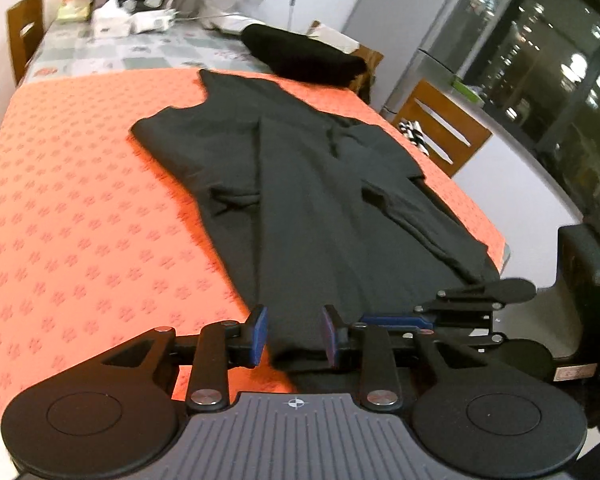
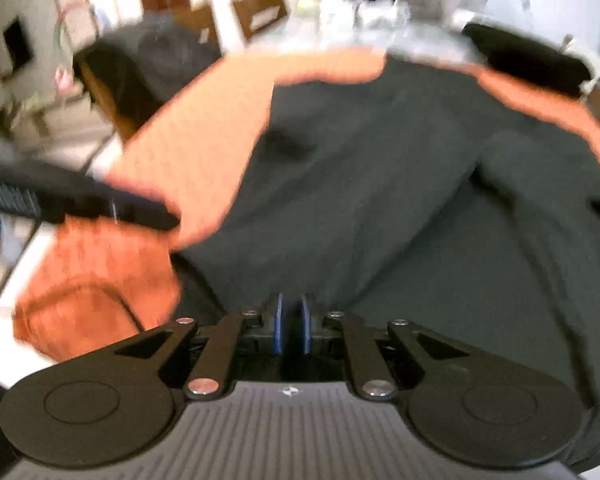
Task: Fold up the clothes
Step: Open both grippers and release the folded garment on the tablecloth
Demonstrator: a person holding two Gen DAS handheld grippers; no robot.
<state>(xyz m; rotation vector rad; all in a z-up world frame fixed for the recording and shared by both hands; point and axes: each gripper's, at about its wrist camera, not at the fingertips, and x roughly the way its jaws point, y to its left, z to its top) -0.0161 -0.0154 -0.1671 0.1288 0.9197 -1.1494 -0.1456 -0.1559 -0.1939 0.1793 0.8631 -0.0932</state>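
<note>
While the left gripper point(image 1: 294, 336) sits at the near edge of the table, its blue pads point(image 1: 260, 330) stand apart, straddling the hem of the dark shirt point(image 1: 300, 200) without pinching it. I see the shirt laid lengthwise on the orange patterned cloth point(image 1: 80, 220), sleeves folded in over the body, near hem hanging just past the table edge. Right gripper point(image 1: 452, 316) shows in the left wrist view just right of my left one, down at the same hem.

Right wrist view is heavily blurred. The right gripper point(image 2: 291, 326) has its pads nearly together, a narrow slit between them; dark fabric point(image 2: 380, 200) sits right at the tips but I cannot tell if any is actually caught. The left gripper point(image 2: 80, 200) appears there as a dark smear at far left over the orange cloth point(image 2: 204, 140).

At the far end of the table, a black folded pile point(image 1: 304, 56) sits beyond the shirt, well apart from both grippers. Wooden chairs point(image 1: 440, 128) stand to the right of the table, beside a dark window point(image 1: 560, 80) with lights in it. White clutter point(image 1: 140, 20) sits on the far tabletop, too small to identify.
</note>
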